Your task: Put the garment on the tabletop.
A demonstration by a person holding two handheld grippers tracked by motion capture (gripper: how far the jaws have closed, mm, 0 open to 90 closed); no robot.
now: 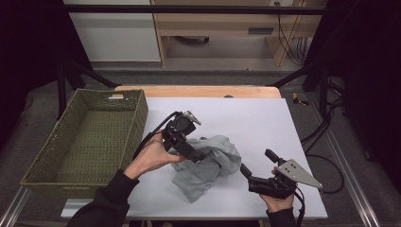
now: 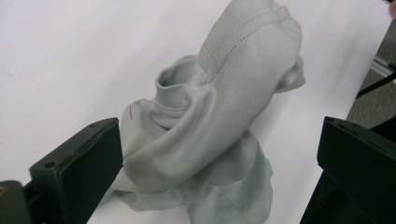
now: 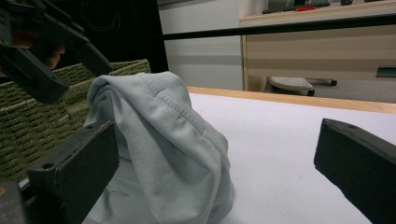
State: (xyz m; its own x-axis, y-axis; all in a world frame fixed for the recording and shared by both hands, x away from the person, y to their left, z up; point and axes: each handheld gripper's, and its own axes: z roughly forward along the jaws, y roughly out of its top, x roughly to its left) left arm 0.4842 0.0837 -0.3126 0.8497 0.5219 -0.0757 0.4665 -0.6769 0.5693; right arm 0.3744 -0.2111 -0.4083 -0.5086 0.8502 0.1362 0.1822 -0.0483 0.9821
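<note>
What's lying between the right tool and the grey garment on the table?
Nothing: in the high view, bare white table separates the right tool from the grey garment. The right gripper view shows the garment just ahead of its open jaws.

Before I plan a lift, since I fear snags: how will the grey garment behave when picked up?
The grey garment lies crumpled in soft folds, so it will likely hang floppy and drape. It looks thin, probably light. Pushed across the white table, it would likely bunch rather than slide whole.

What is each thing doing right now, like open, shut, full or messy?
Light grey fabric garment: crumpled in a heap on the white table, not gripped.
Green woven rectangular basket: empty.
Left gripper: fingers open beside the garment.
Right gripper: fingers open, clear of the garment.
</note>
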